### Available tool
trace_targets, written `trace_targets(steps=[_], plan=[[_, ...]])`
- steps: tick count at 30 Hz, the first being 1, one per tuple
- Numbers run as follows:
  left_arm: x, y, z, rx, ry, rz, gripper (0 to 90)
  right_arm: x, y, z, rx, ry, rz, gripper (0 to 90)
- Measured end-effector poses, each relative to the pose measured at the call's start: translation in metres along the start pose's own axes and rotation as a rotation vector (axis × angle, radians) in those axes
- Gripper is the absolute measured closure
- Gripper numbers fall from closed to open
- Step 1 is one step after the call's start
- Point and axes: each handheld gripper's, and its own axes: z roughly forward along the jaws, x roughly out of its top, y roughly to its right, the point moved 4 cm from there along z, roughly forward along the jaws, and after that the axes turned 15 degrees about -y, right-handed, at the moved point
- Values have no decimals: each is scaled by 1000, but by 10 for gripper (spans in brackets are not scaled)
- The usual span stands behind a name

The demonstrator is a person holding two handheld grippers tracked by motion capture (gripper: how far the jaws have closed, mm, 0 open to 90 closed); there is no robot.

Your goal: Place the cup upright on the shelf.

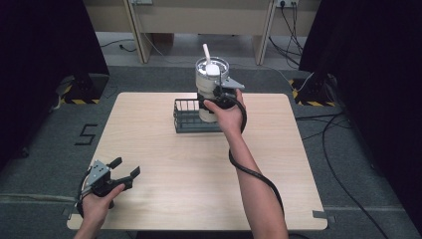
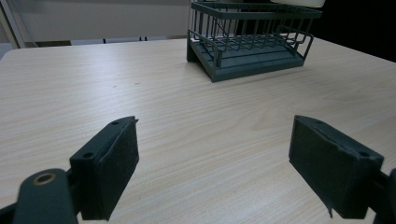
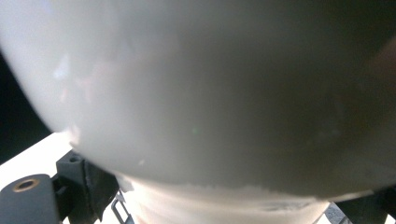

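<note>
Right gripper (image 1: 217,96) pinches the white container (image 1: 211,79) above the wire basket (image 1: 191,117) near the table's (image 1: 164,164) far edge; left gripper (image 1: 124,171) rests jaws spread at the near-left corner.

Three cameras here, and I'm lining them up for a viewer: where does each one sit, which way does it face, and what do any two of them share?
High view: above the person's side, looking forward and down on the table; both forearms, left gripper and right gripper show.
Left gripper view: low over the table, looking between its open jaws at the wire rack.
Right gripper view: pressed close to the white container; a jaw shows bottom left.
Shared: the high and left gripper views both show the rack.
</note>
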Motion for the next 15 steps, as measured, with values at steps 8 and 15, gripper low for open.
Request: trace_targets(steps=[8,15], plan=[[0,-1,0,0,3,-3,153,6,2,6,-8,-9,4,106],[0,-1,-1,1,3,-6,153,11,4,13,-17,-15,8,106]])
